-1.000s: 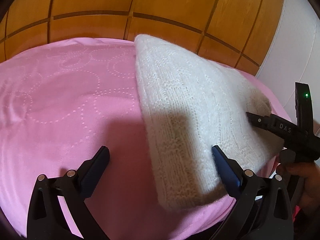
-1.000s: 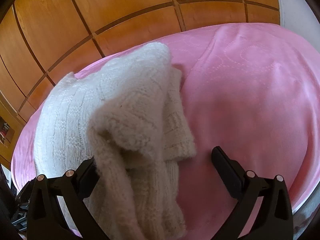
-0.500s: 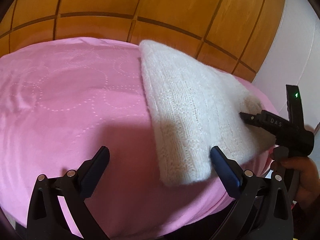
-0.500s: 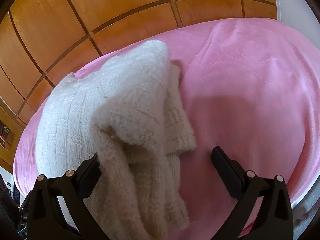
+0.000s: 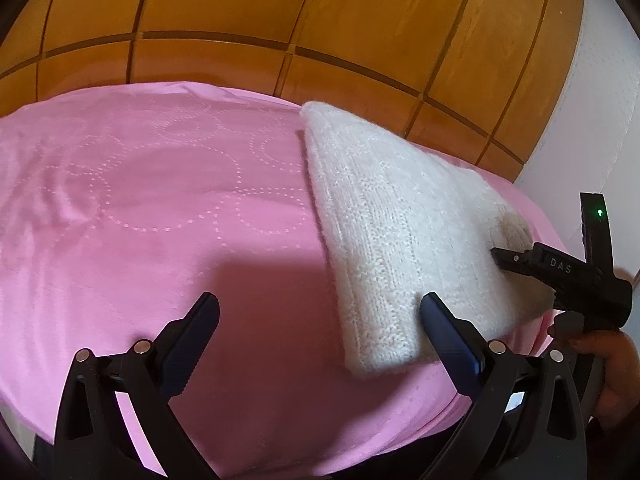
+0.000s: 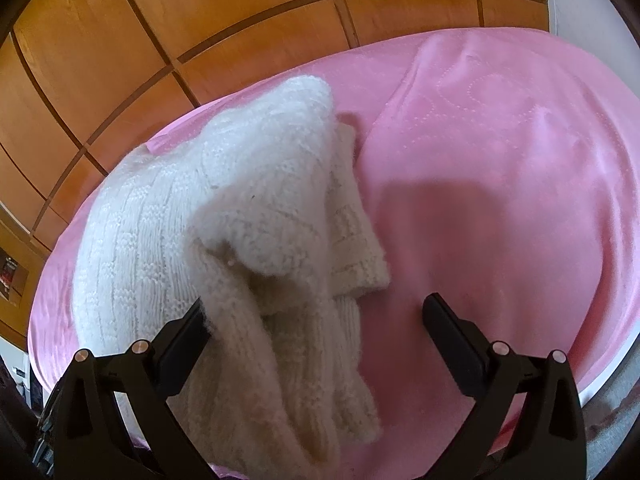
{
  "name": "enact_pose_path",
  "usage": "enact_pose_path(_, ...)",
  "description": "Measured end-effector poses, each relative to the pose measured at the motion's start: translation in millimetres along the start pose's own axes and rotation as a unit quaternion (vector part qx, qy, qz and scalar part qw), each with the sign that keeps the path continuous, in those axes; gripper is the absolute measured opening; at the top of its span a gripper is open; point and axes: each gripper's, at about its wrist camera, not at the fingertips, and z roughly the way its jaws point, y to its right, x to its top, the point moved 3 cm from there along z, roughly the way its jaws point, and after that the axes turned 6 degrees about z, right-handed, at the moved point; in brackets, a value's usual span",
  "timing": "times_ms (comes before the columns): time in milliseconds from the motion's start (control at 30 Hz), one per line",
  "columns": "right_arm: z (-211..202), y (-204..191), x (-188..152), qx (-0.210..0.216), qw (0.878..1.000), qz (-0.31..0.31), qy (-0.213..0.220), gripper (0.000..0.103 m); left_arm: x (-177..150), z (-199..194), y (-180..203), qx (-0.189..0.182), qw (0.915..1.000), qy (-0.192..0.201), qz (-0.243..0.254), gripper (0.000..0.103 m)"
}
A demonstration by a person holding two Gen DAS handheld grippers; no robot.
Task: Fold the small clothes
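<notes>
Sweater (image 6: 224, 216) between wide-spread right claw (image 6: 316, 316) fingers, ungripped

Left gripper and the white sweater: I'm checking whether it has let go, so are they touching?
Cannot tell. In the left wrist view the open left gripper has one fingertip overlapping the white sweater; no contact or gap shows.

Both tools are gaping wide: the left tool (image 5: 316, 316) is hovering empty, the right tool (image 6: 314, 318) is hanging likewise, gripped by a hand (image 5: 604, 356).
</notes>
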Motion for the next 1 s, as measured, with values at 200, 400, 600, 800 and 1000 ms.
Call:
enact_pose_path(200,-1.9,1.2,2.4,0.003,1.000,0.007,-0.005,0.101,6.0,4.2,-9.1,-0.001,0.9996,-0.007,-0.027,0.099)
enact_pose_path(400,-7.3,9.7,7.7,0.033,0.999,0.020,0.002,0.101,15.2,6.6,-18.6,-0.015,0.9985,-0.009,-0.051,0.099)
enact_pose_path(600,-7.5,31.9,15.1,0.119,0.989,0.084,-0.015,0.101,44.2,15.3,-31.7,-0.047,0.9960,-0.005,-0.076,0.099)
enact_pose_path(800,-1.3,49.6,21.5,0.196,0.972,0.126,-0.028,0.098,46.2,59.2,-32.6,-0.132,0.9818,-0.084,-0.107,0.099)
enact_pose_path(1000,6.6,43.4,19.9,0.188,0.978,0.087,-0.036,0.083,45.3,65.1,-24.3,-0.167,0.9774,-0.084,-0.100,0.099)
